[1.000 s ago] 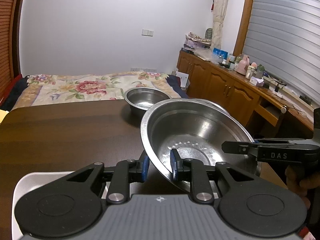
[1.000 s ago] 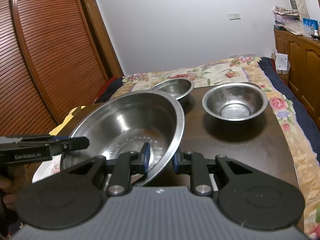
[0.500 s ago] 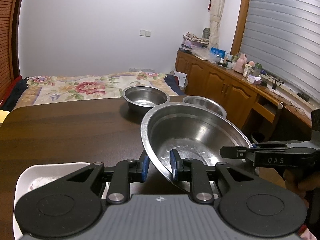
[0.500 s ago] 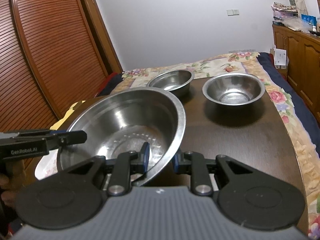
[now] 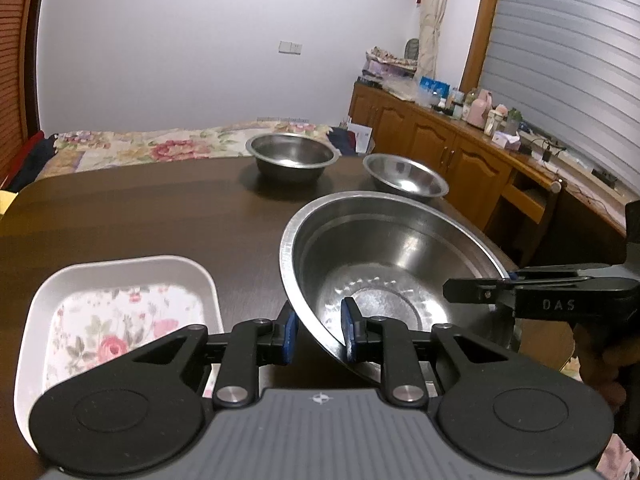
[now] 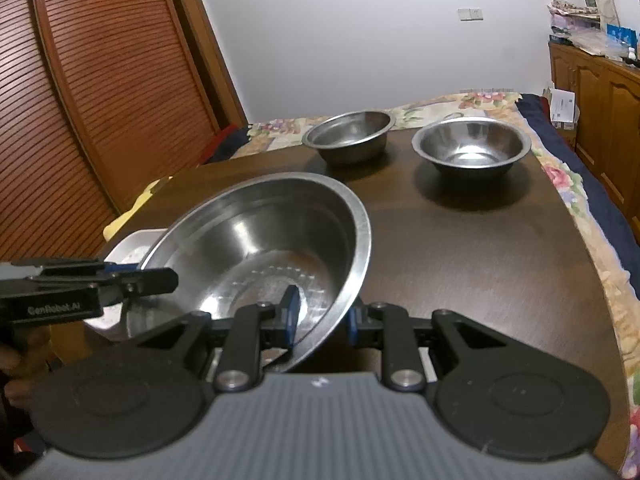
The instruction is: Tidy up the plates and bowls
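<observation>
The left wrist camera sits just behind the left gripper [image 5: 316, 334] and looks forward and slightly down along its fingers across the bench [image 5: 140, 216], toward the cabinets [image 5: 448, 152] and the far wall. It sits very near the big bowl [image 5: 392, 264], whose rim fills the lower middle. The right wrist camera sits likewise behind the right gripper [image 6: 322, 320], facing across the bench toward the slatted door [image 6: 100, 80] and the bed [image 6: 460, 104]. Both views share the big bowl, the two small bowls [image 5: 294, 156] [image 5: 404, 176], the white dish [image 5: 120, 312] and the bed. Each view shows the other gripper at the bowl's far rim.
</observation>
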